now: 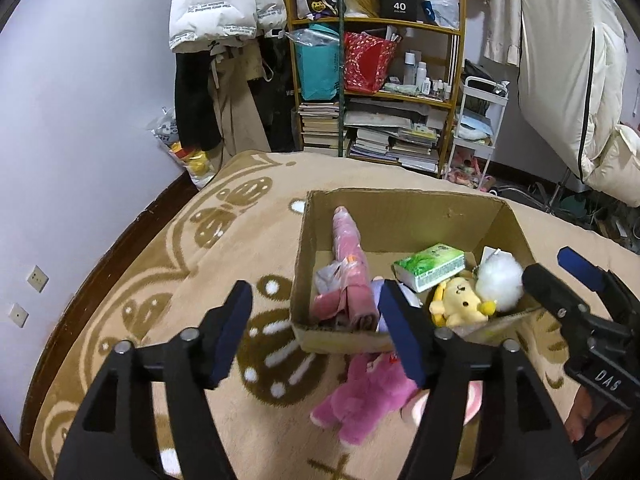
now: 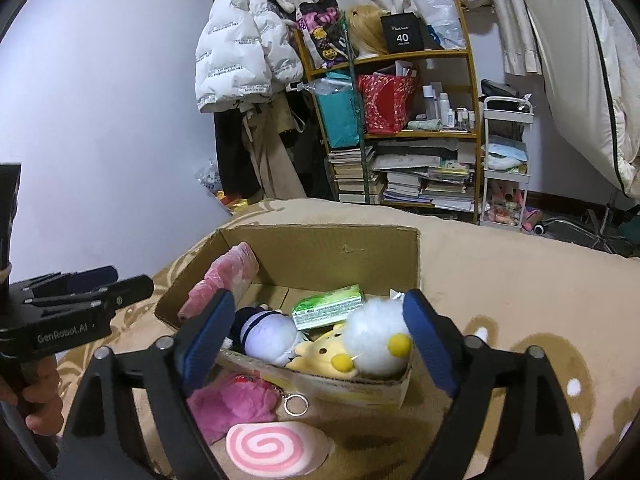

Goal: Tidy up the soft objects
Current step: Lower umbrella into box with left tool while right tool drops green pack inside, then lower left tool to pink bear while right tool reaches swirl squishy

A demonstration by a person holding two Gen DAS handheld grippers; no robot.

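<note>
Inside the box (image 2: 280, 246) we've got several toys; both claws, left claw (image 1: 320, 332) and right claw (image 2: 320, 340), gape empty; pink plush (image 1: 360, 400) and swirl cushion (image 2: 272, 448) wait on the bed (image 2: 520, 280) at its near wall.

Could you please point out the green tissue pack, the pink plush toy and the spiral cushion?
green tissue pack (image 1: 430, 266), left wrist view, top face.
pink plush toy (image 1: 368, 398), left wrist view, body.
spiral cushion (image 2: 266, 446), right wrist view, swirl centre.

A pale lilac wall (image 1: 80, 92) backs a cluttered wooden bookshelf (image 1: 460, 64), a white puffer jacket (image 1: 216, 4) and a beige patterned blanket (image 1: 224, 232).
</note>
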